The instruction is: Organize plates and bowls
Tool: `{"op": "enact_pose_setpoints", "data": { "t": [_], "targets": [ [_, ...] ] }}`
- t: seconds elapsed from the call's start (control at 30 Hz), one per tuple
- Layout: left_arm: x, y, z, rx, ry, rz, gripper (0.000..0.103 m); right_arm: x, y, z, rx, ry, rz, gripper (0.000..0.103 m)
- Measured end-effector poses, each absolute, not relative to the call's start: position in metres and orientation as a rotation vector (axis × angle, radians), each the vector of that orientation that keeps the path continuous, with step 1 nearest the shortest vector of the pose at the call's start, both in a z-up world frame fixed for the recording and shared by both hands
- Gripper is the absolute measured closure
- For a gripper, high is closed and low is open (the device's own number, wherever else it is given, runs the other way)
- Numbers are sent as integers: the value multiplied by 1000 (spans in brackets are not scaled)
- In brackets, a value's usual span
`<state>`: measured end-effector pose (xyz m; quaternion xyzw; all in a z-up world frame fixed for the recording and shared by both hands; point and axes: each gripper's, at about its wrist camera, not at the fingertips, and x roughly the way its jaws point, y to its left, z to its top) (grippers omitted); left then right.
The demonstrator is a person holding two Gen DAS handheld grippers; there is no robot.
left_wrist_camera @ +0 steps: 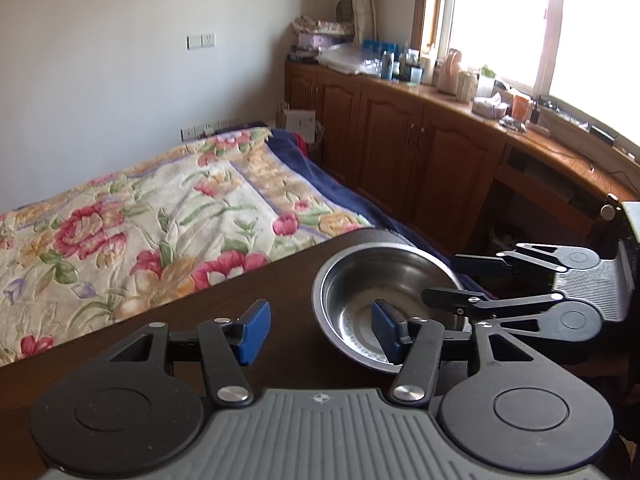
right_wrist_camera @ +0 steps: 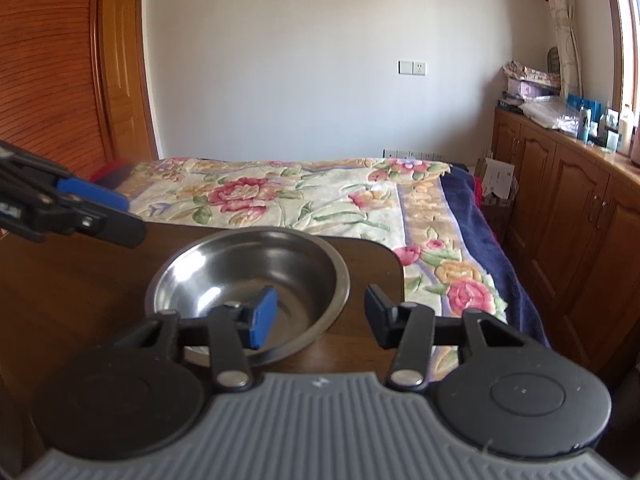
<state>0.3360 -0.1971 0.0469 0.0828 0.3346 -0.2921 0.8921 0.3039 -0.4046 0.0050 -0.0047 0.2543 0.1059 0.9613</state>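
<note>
A single stainless steel bowl stands upright and empty near the corner of a dark wooden table. My left gripper is open; its right blue pad hangs over the bowl's near side and its left pad is outside, above the table. In the right wrist view the bowl sits just ahead of my right gripper, which is open and straddles the bowl's right rim, left pad inside. Each gripper shows in the other's view: the right gripper at the bowl's right, the left gripper to the bowl's left. Neither holds anything.
The table ends just past the bowl, with a rounded corner. Beyond it lies a bed with a floral quilt. Wooden cabinets with a cluttered top run along the window wall on the right. A wooden door is at the left.
</note>
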Motion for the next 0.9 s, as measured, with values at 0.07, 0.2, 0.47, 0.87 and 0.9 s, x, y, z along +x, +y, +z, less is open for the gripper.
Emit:
{"op": "enact_pose_setpoints", "data": {
  "t": [0.07, 0.2, 0.47, 0.87, 0.9],
  "targets": [
    [342, -200, 42, 173, 715, -607, 45, 304, -407, 4, 3, 524, 219, 55],
    [351, -206, 33, 164, 770, -622, 45, 307, -410, 4, 29, 538, 227, 59],
    [363, -212, 21, 139, 845, -625, 46, 311, -414, 2, 92, 558, 260, 64],
    [370, -221, 13, 148, 897, -635, 48, 312, -415, -1, 136, 576, 267, 66],
    [371, -221, 13, 154, 898, -635, 48, 312, -416, -1, 140, 579, 268, 66]
  ]
}}
